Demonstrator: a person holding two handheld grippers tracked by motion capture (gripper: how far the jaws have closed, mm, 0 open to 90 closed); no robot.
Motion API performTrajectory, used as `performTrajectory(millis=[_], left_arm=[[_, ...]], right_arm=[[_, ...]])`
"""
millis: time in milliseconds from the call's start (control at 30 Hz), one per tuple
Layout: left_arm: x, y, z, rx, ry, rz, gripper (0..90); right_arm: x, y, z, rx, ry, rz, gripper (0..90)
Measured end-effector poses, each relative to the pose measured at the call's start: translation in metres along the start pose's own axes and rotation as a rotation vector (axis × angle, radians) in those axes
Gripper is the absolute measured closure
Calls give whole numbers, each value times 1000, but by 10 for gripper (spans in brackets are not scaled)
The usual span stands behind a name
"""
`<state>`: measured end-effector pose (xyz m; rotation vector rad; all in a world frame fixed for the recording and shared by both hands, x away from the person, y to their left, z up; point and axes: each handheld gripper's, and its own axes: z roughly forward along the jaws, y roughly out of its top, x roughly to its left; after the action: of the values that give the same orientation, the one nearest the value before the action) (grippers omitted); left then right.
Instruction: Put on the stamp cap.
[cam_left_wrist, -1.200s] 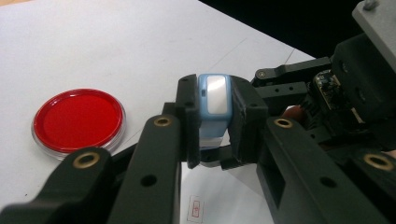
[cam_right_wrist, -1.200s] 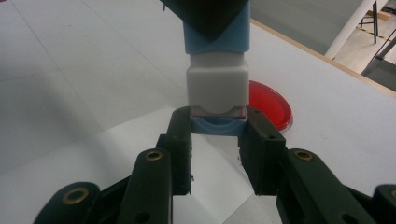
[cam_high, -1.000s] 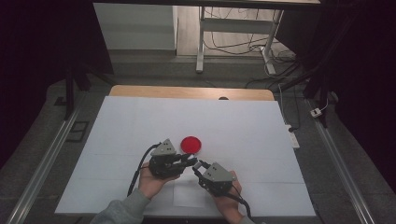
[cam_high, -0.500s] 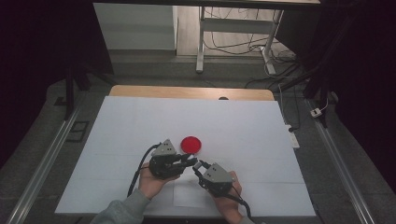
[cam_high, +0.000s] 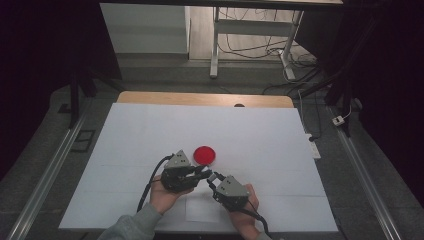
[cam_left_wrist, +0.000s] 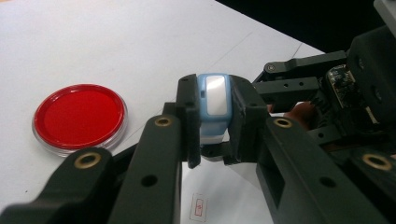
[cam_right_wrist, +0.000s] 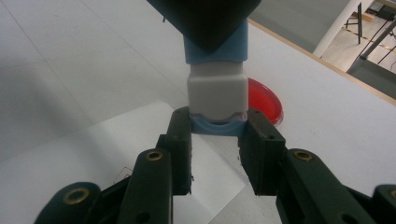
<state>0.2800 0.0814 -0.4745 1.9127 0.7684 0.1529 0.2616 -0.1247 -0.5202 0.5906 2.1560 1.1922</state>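
A small light-blue and white block (cam_left_wrist: 214, 95) is held between both grippers just above the table's near middle. My left gripper (cam_left_wrist: 214, 100) is shut on its blue end, which has a shiny grey face. My right gripper (cam_right_wrist: 218, 133) grips the opposite light-blue end (cam_right_wrist: 218, 126), with the white middle part (cam_right_wrist: 217, 91) rising between the two grips. In the high view the left gripper (cam_high: 205, 173) and right gripper (cam_high: 213, 179) meet tip to tip. A round red dish (cam_high: 204, 155) lies flat on the table just behind them.
A white cover (cam_high: 150, 135) spans the table, and a small white paper sheet (cam_right_wrist: 149, 140) with a red printed mark lies under the grippers. The table's wooden far edge (cam_high: 200, 98) shows beyond the cover. Metal rails run along both sides.
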Motion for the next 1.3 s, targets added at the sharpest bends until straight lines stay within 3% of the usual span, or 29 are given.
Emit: performTrajectory(millis=[333,633,1100,1300], left_arm=[[3,-2,2,18,-24,-15,754],[4,-4,6,27,-34,-23,756],[5,-5,7,41,-29,-19,754],[5,-4,7,35,-34,-15,754]], right_arm=[[2,1,0,12,5,-38,655],[2,1,0,12,12,-42,655],[-3,-3,4,44,71,-25,637],[-6,-4,5,51,93,-2,558]])
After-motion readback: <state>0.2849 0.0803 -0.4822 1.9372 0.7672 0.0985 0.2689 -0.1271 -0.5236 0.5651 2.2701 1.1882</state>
